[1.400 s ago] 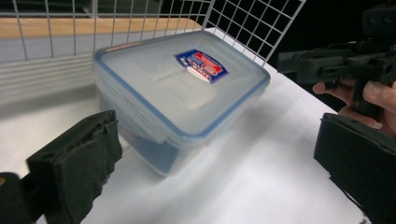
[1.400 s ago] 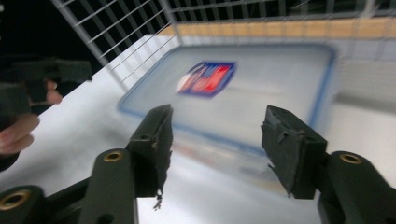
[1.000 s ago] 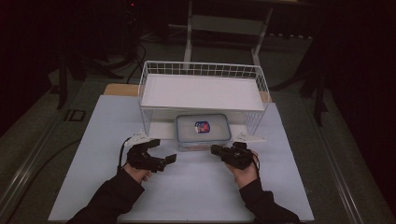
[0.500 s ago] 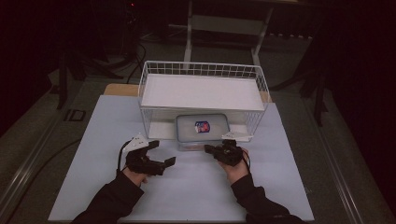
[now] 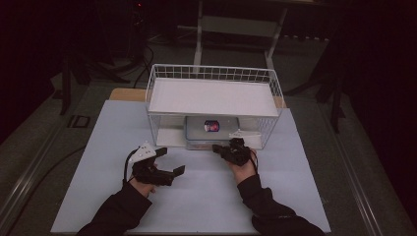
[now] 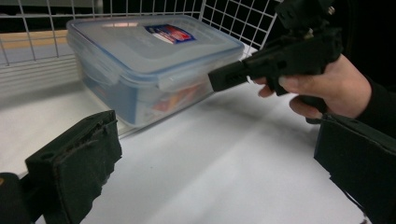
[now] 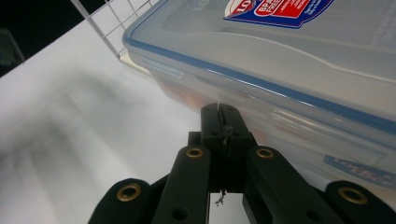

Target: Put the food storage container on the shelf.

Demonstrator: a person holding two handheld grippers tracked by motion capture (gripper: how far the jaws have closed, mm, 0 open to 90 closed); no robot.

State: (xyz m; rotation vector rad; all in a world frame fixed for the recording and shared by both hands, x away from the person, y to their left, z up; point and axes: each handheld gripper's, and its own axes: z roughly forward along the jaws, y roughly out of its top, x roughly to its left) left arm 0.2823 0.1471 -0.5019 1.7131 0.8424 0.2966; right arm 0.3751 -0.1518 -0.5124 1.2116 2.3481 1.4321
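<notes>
High view, sweeping from the left: the left gripper hangs low over the white tabletop, jaws spread wide, nothing between them. Moving right, the clear lidded container sits on the table under the shelf of the white wire rack, front edge poking out. Further right, the right gripper has its jaws pressed together, tips right at the box's front wall; whether they pinch the lid's latch tab I cannot tell. My read: it's working that front latch, so keep the tips low and square, and bring the left one in to steady the box against sliding. The table is bare and pale; the room beyond is dark, with stands and cables at the back.
</notes>
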